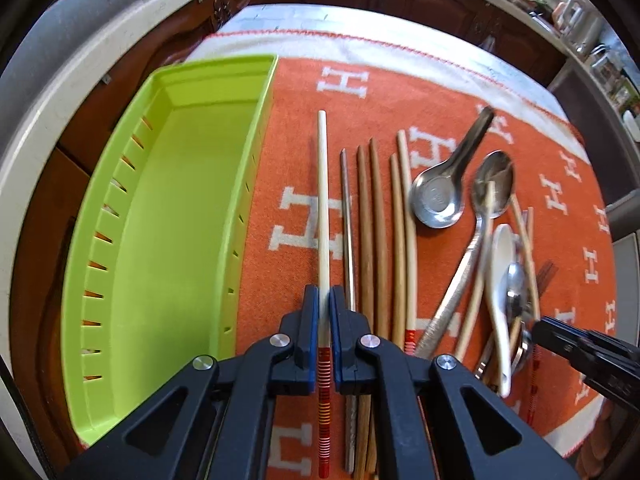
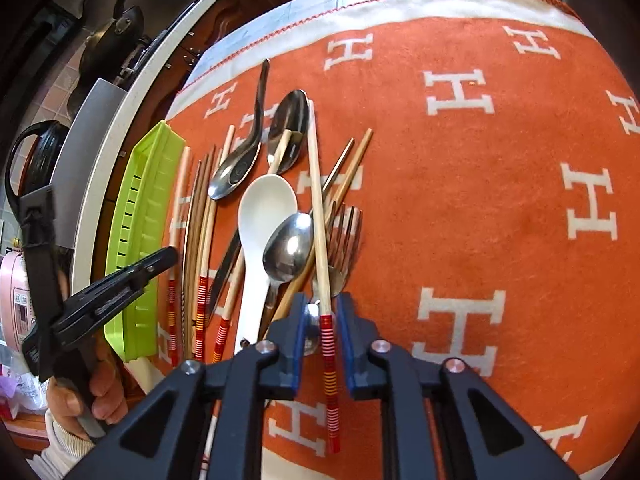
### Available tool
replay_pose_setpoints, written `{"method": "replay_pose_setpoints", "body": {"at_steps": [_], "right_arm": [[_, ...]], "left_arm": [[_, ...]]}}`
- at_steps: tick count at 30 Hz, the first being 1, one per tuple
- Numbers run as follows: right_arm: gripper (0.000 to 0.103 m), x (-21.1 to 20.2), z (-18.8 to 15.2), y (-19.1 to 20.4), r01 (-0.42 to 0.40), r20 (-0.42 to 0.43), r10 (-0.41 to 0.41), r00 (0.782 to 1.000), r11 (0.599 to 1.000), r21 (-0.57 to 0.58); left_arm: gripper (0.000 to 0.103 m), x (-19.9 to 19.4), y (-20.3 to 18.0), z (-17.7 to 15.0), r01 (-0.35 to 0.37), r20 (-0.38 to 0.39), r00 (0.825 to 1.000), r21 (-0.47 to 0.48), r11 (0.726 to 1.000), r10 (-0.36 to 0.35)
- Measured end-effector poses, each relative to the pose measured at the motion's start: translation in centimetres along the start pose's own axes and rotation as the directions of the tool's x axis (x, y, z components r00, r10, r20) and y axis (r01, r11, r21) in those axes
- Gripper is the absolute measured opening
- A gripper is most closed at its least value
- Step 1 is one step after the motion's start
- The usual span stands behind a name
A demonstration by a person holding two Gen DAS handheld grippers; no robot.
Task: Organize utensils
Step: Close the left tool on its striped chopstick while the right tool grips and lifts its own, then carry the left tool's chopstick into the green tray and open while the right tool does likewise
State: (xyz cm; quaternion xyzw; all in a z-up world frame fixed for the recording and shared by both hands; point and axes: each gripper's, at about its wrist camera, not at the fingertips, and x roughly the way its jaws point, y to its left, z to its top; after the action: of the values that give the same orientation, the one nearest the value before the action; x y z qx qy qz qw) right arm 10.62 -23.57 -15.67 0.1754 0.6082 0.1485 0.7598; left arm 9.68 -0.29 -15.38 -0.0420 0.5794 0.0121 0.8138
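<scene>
Pale bamboo chopstick (image 1: pixel 323 200) pinched in left gripper (image 1: pixel 324 304), slotted lime plastic tray (image 1: pixel 176 208) at nine o'clock — right gripper (image 2: pixel 323 312) parted, loosely straddling a red-banded chopstick (image 2: pixel 320 216).

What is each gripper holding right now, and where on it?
Left gripper: shut on a pale chopstick, just above its red-striped end. Right gripper: open around another striped chopstick at the stripes, not gripping it.
</scene>
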Motion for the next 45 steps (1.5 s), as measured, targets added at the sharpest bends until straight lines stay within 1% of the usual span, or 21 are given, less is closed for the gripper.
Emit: {"method": "replay_pose_setpoints", "body": {"at_steps": [4,7,8,9,11,14,16,18,21,23,26,29,30,32,33,34,36,39,43,44,45], "right_arm": [[0.016,0.3,0.2,0.1,0.005,0.008,-0.005,1.000,1.000,-0.002],[0.016,0.3,0.3,0.3,0.011,0.015,-0.011,1.000,1.000,-0.003],[0.008,0.3,0.2,0.3,0.014,0.018,-0.014,1.000,1.000,-0.002],[0.006,0.3,0.2,0.5,0.018,0.019,-0.018,1.000,1.000,-0.001],[0.006,0.0,0.0,0.5,0.017,0.026,-0.017,1.000,1.000,0.007],[0.006,-1.4,-0.3,1.1,0.002,0.055,-0.003,0.999,1.000,0.014],[0.006,-3.0,-0.5,2.1,-0.030,0.077,0.030,0.997,1.000,0.007],[0.006,-4.3,-0.6,3.4,-0.061,0.095,0.061,0.994,0.998,-0.012],[0.006,-6.2,-0.7,7.0,-0.127,0.112,0.133,0.985,0.990,-0.060],[0.006,-6.6,-0.5,9.4,-0.161,0.106,0.169,0.980,0.984,-0.082],[0.006,-5.8,0.4,13.6,-0.197,0.082,0.207,0.975,0.974,-0.113],[0.006,-3.5,1.5,17.1,-0.191,0.062,0.201,0.978,0.972,-0.135],[0.006,-2.4,1.9,18.1,-0.191,0.049,0.199,0.979,0.972,-0.136],[0.006,-0.6,2.4,19.4,-0.191,0.029,0.196,0.980,0.973,-0.130],[0.006,0.1,2.2,19.7,-0.190,0.022,0.194,0.981,0.974,-0.127],[0.006,1.3,2.4,20.3,-0.187,0.012,0.190,0.982,0.975,-0.117],[0.006,2.8,2.7,20.8,-0.188,-0.005,0.188,0.982,0.977,-0.104],[0.007,4.3,3.0,21.6,-0.170,-0.009,0.170,0.985,0.981,-0.092],[0.006,5.3,3.3,22.2,-0.161,-0.004,0.161,0.987,0.984,-0.072],[0.006,5.5,3.3,22.1,-0.159,-0.002,0.159,0.987,0.985,-0.064],[0.006,5.7,3.6,22.1,-0.153,0.000,0.153,0.988,0.987,-0.056]], "left_arm": [[0.003,-3.7,-0.5,-0.2,0.048,0.044,0.998,0.044,0.998,-0.050],[0.003,-6.6,-0.1,0.0,0.067,0.081,0.994,0.074,0.995,-0.073],[0.003,-7.8,0.1,0.0,0.065,0.102,0.992,0.086,0.994,-0.073],[0.003,-8.9,0.7,0.0,0.060,0.120,0.990,0.094,0.994,-0.071],[0.003,-10.8,1.5,0.2,0.041,0.159,0.986,0.105,0.994,-0.057],[0.003,-12.1,3.2,0.7,-0.003,0.202,0.979,0.110,0.994,-0.019],[0.003,-12.0,4.2,1.0,-0.037,0.215,0.976,0.114,0.993,0.012],[0.003,-11.2,5.7,1.4,-0.047,0.209,0.978,0.112,0.993,0.023],[0.003,-9.4,7.8,1.6,-0.033,0.178,0.984,0.085,0.996,0.017],[0.003,-7.9,9.0,1.6,-0.001,0.148,0.989,0.063,0.998,-0.008],[0.004,-6.0,10.5,1.3,0.026,0.116,0.993,0.043,0.999,-0.031],[0.004,-4.7,11.6,0.3,0.044,0.094,0.995,0.013,0.999,-0.045],[0.006,-4.4,11.9,0.1,0.050,0.090,0.995,0.006,0.999,-0.051],[0.019,-3.9,12.5,-0.6,0.076,0.077,0.994,-0.017,0.997,-0.074],[0.034,-3.6,12.7,-0.9,0.090,0.072,0.993,-0.026,0.996,-0.088],[0.055,-3.4,12.9,-1.3,0.102,0.067,0.993,-0.032,0.994,-0.100],[0.071,-3.1,12.9,-2.0,0.113,0.067,0.992,-0.038,0.993,-0.110],[0.072,-2.7,12.5,-2.7,0.108,0.082,0.991,-0.018,0.994,-0.107],[0.073,-2.5,12.2,-3.0,0.102,0.137,0.985,0.016,0.995,-0.103],[0.074,-2.6,12.1,-3.0,0.097,0.156,0.983,0.020,0.995,-0.099],[0.078,-2.6,12.3,-2.9,0.095,0.163,0.982,0.021,0.995,-0.097]]}}
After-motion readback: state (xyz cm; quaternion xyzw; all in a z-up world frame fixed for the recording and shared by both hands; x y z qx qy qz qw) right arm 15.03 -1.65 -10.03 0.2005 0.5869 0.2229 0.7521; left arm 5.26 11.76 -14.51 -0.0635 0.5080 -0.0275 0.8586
